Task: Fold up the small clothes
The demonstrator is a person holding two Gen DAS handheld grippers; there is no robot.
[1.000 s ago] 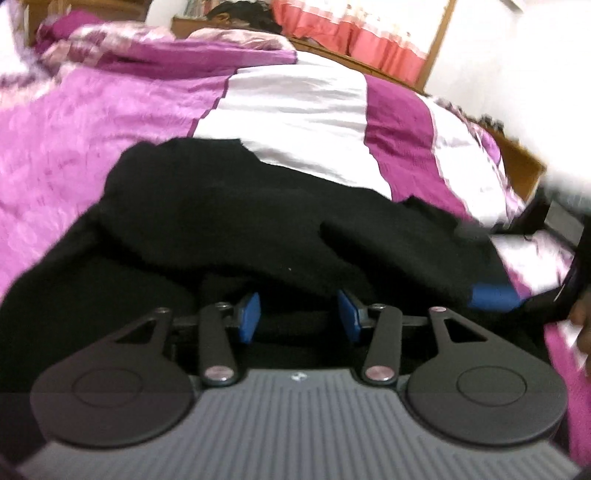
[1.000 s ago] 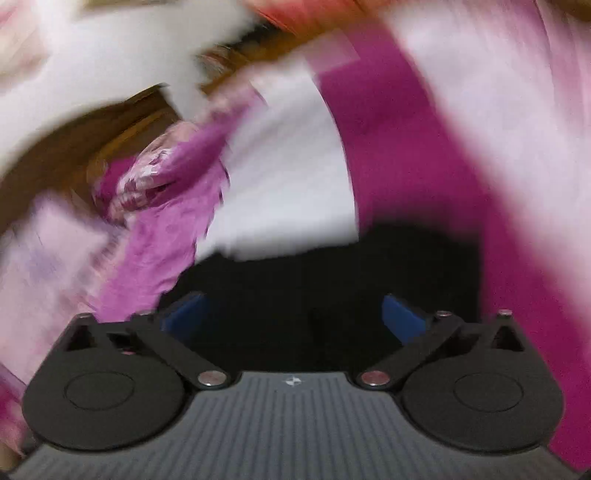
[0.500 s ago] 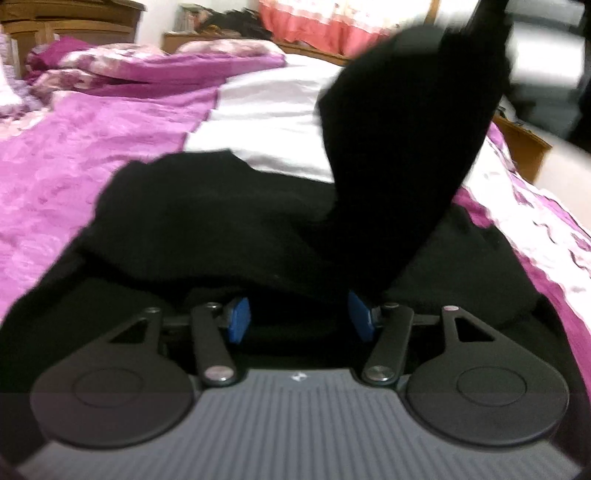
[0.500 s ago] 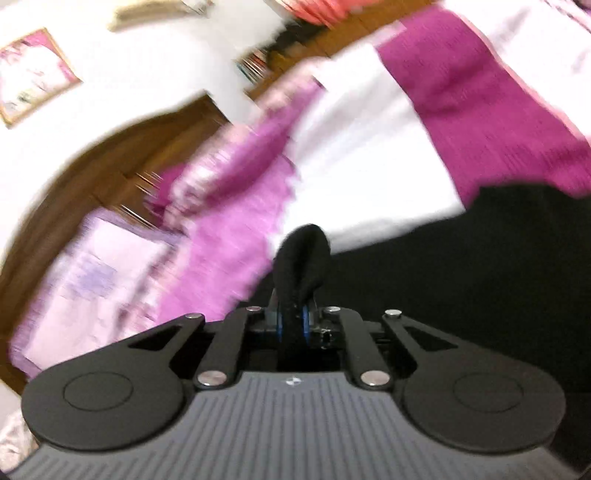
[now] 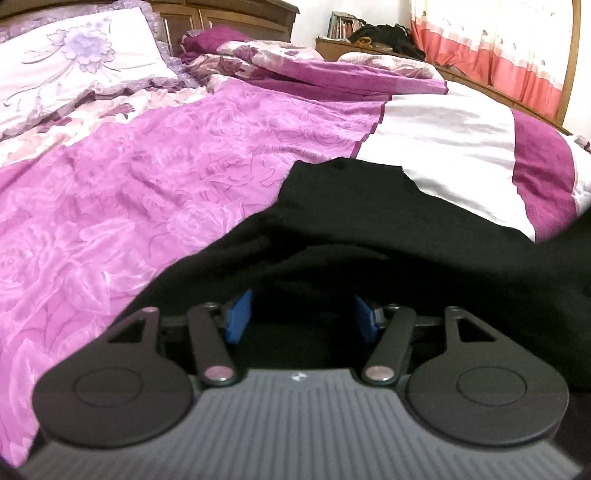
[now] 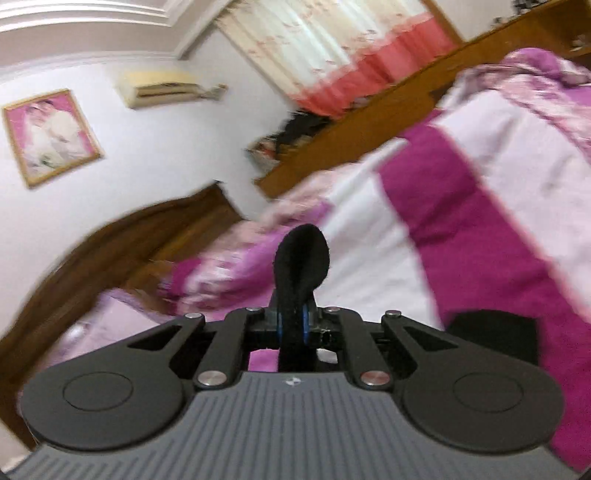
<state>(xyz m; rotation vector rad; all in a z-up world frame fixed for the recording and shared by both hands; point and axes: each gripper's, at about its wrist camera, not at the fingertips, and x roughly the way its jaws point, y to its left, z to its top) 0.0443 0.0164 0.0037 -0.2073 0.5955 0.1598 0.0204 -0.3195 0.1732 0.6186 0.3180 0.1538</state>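
Observation:
A black garment [image 5: 369,221] lies crumpled on the purple and white bed cover [image 5: 129,184], filling the near right of the left wrist view. My left gripper [image 5: 301,317] sits low against it, its blue pads [image 5: 240,317] apart and tucked under a raised fold. Its jaws are opening, with dark cloth lying loosely between them and not pinched. My right gripper [image 6: 293,325] is shut on a fold of the black garment [image 6: 303,254], which pokes up as a rounded loop above the pads. It is held high over the bed, and more black cloth [image 6: 491,336] shows below right.
A flowered pillow [image 5: 74,55] and a bunched purple quilt [image 5: 314,62] lie at the head of the bed by the wooden headboard [image 5: 229,18]. A wooden shelf with dark items [image 5: 384,33] and a pink curtain [image 5: 498,48] stand along the far side.
The right gripper went from wide open to shut on a fold of the black garment and rose from the bed. The left view swung left and its jaws widened.

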